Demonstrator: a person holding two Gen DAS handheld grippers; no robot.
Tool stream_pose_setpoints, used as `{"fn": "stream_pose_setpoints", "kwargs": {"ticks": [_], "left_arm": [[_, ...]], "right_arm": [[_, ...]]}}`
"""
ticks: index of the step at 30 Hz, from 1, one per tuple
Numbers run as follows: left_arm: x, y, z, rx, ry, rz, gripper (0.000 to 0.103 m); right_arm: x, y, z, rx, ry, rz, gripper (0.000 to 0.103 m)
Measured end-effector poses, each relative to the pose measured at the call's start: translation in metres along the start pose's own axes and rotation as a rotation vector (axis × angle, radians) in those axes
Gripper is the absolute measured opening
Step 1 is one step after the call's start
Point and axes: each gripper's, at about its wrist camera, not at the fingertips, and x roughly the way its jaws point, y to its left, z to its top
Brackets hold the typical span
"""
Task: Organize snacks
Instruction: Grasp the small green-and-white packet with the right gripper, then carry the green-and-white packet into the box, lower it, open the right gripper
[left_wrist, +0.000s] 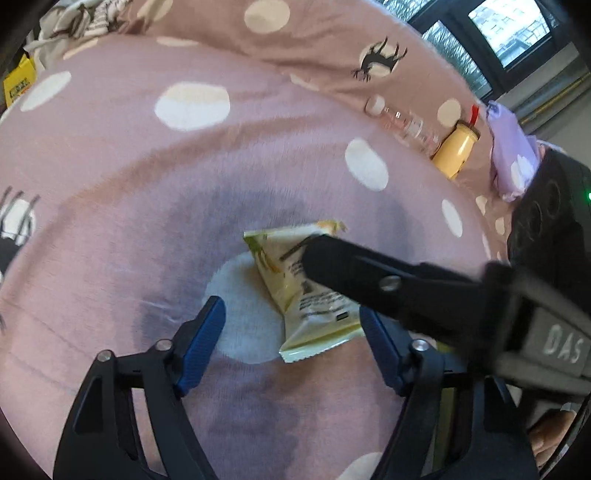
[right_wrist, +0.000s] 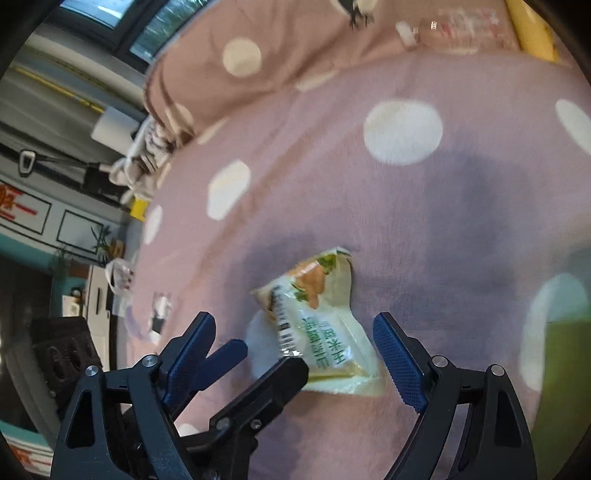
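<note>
Both grippers over snack packet (left_wrist: 299, 291) on spotted pink blanket (left_wrist: 147, 206).
Left gripper (left_wrist: 291, 332) and right gripper (right_wrist: 295, 347) agape, gripping nothing; contact with packet seemingly none.

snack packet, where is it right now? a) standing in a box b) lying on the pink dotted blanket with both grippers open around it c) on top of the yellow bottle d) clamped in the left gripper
b: the snack packet lies flat on the blanket, and neither the left gripper nor the right gripper presses on it.

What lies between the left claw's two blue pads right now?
In the left wrist view, the left claw is open over the pink dotted blanket; a pale yellow snack packet lies partly between its pads, by the right-hand one.
</note>
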Motion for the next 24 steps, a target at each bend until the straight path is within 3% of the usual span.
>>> {"fn": "stream_pose_setpoints", "kwargs": {"ticks": [4,6,8,14,21,24], "left_arm": [[0.001,-0.007,-0.006,0.061,-0.025,0.003,0.067],[0.005,-0.01,-0.008,0.07,-0.01,-0.022,0.053],[0.007,-0.015,-0.011,0.09,-0.019,-0.004,0.048],[-0.003,-0.03,-0.025,0.143,-0.027,0.004,0.039],[-0.057,-0.083,-0.055,0.279,-0.115,-0.031,0.036],[-0.079,-0.111,-0.067,0.334,-0.149,-0.067,0.036]], "right_arm": [[0.003,-0.004,-0.003,-0.018,-0.003,-0.015,0.069],[0.004,-0.004,-0.004,-0.027,-0.002,-0.039,0.056],[0.005,-0.004,-0.005,-0.032,-0.003,-0.042,0.044],[-0.013,-0.003,-0.025,-0.023,-0.034,-0.016,0.041],[-0.079,-0.001,-0.058,0.004,-0.168,0.009,0.041],[-0.135,0.004,-0.079,-0.014,-0.275,-0.012,0.041]]}}
